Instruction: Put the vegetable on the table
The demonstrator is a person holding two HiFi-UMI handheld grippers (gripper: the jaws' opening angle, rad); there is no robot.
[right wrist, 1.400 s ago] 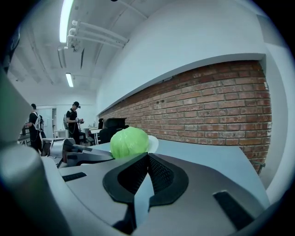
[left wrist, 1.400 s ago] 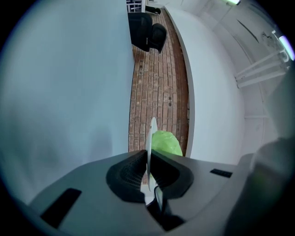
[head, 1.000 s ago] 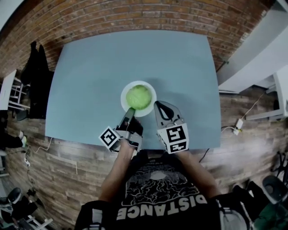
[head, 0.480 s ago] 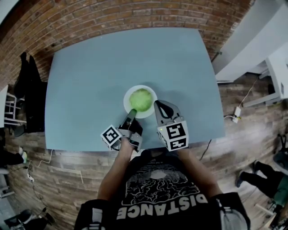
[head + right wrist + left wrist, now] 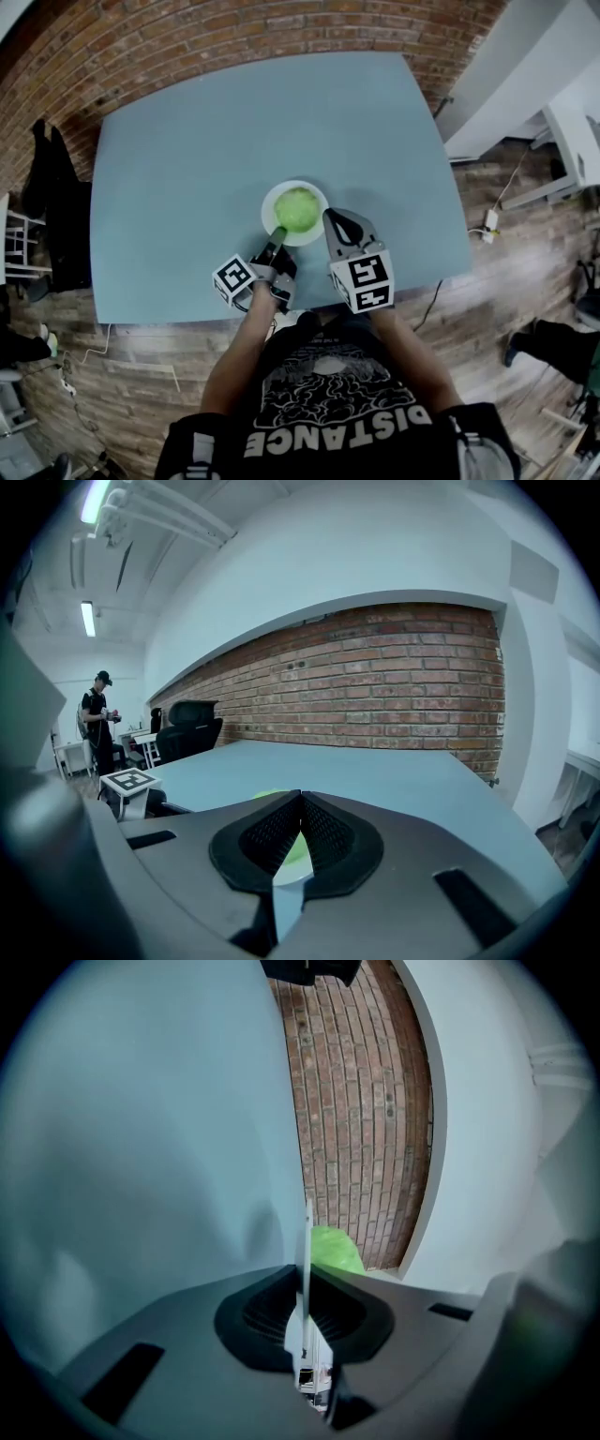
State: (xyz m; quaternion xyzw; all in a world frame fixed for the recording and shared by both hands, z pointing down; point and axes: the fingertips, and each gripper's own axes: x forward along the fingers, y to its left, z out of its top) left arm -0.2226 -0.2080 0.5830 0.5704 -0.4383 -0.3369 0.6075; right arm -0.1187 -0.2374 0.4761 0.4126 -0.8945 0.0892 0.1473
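Note:
A round green vegetable [image 5: 297,208] lies on a white plate [image 5: 267,208] near the front middle of the blue-grey table [image 5: 187,187]. My left gripper [image 5: 277,234] reaches the plate's near-left rim. In the left gripper view its jaws [image 5: 305,1297] are shut on the thin white plate rim [image 5: 306,1241], seen edge-on, with the vegetable [image 5: 333,1249] just beyond. My right gripper [image 5: 336,217] sits just right of the plate. Its pads [image 5: 300,803] meet with nothing between them, and a sliver of the vegetable [image 5: 298,849] shows below them.
The table's front edge [image 5: 281,309] runs just under both grippers. A brick wall [image 5: 234,37] stands behind the table. Black chairs [image 5: 56,216] are at its left and white furniture [image 5: 562,122] at its right. A person [image 5: 97,726] stands far off.
Only the head view has shifted a little. The plate, the vegetable and both grippers keep their places relative to each other.

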